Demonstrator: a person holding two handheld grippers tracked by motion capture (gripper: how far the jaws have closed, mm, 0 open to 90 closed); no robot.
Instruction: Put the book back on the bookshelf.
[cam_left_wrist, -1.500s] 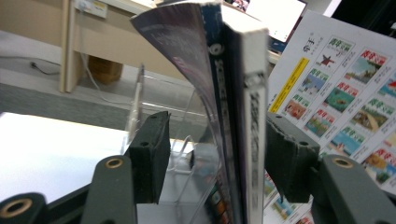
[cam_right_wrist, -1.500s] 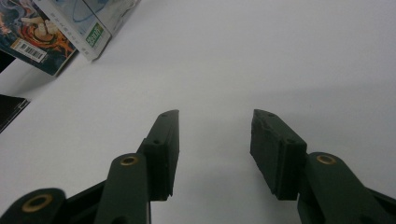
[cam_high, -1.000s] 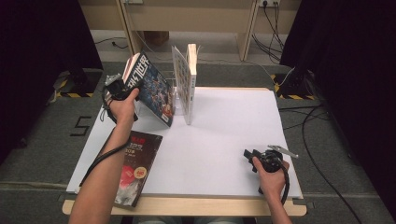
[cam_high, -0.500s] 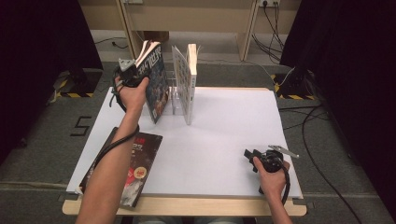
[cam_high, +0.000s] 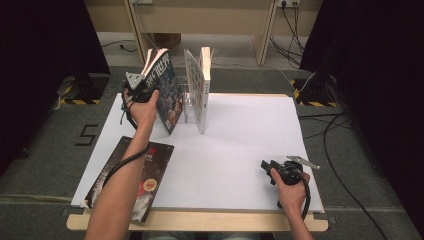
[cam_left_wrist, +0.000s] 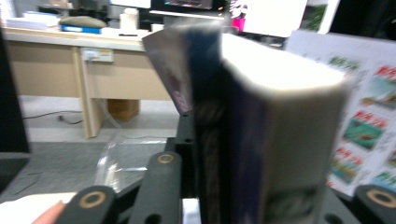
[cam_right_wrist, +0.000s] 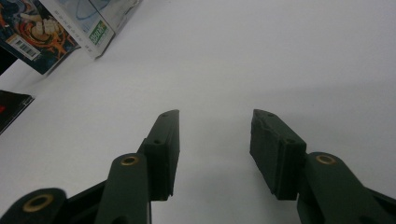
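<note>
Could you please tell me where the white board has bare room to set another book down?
The white board is bare from the upright white book rightward to its far edge, and in the middle between the flat dark book and the right gripper. It is crowded far-left, where the left gripper holds the blue book.

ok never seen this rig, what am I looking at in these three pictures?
No robot arm here: a person holds a two-jaw tool in each hand. The high view looks down on the white table from above; the other two come from cameras riding on each tool, looking along its black jaws. The left hand-held gripper is clamped on a thick dark-covered book, standing it up beside a white-covered book that stands upright in a clear holder; its jaws have just been opening slightly, book between them. A black-and-red book lies flat at the table's near left. The right hand-held gripper rests open over bare table, holding nothing.
</note>
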